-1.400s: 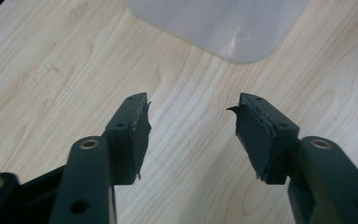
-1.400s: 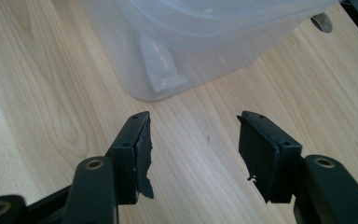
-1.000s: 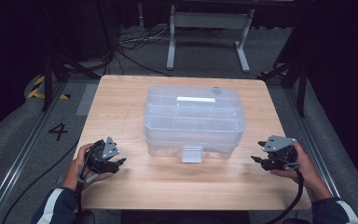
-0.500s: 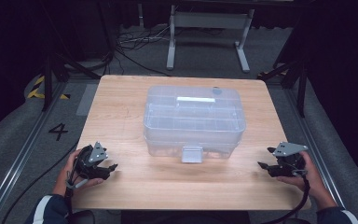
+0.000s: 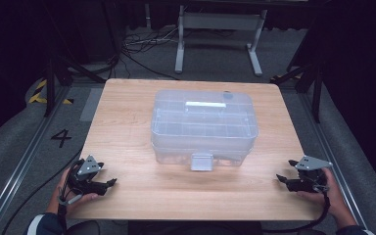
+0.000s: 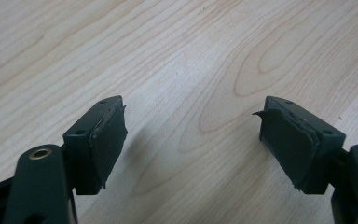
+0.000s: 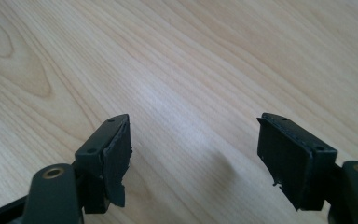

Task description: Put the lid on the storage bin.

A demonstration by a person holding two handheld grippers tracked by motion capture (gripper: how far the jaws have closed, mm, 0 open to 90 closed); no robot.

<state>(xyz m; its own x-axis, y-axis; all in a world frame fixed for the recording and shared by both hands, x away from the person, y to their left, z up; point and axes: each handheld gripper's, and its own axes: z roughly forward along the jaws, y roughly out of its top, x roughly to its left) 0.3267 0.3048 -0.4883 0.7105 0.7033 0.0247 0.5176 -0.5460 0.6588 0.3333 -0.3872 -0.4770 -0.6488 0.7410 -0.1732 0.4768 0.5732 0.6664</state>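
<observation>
A clear plastic box (image 5: pixel 203 125) with a closed lid and a front latch (image 5: pixel 201 161) stands in the middle of the wooden table (image 5: pixel 127 122). My left gripper (image 5: pixel 108 184) is low over the front left corner of the table, well away from the box. Its jaws have just been opening, and between them (image 6: pixel 193 135) there is nothing but bare wood. My right gripper (image 5: pixel 280 179) is low over the front right corner. Its jaws have also just been opening, and nothing lies between them (image 7: pixel 196 149).
The table stands on a grey floor with a metal rail (image 5: pixel 24 161) and a painted number on the left. A metal stand (image 5: pixel 215 29) and loose cables (image 5: pixel 142 46) lie beyond the far edge. Dark stand legs flank both sides.
Both hands have drawn back toward the front edge of the table and sunk lower, the left outward to the left, the right outward to the right. The box has not moved.
</observation>
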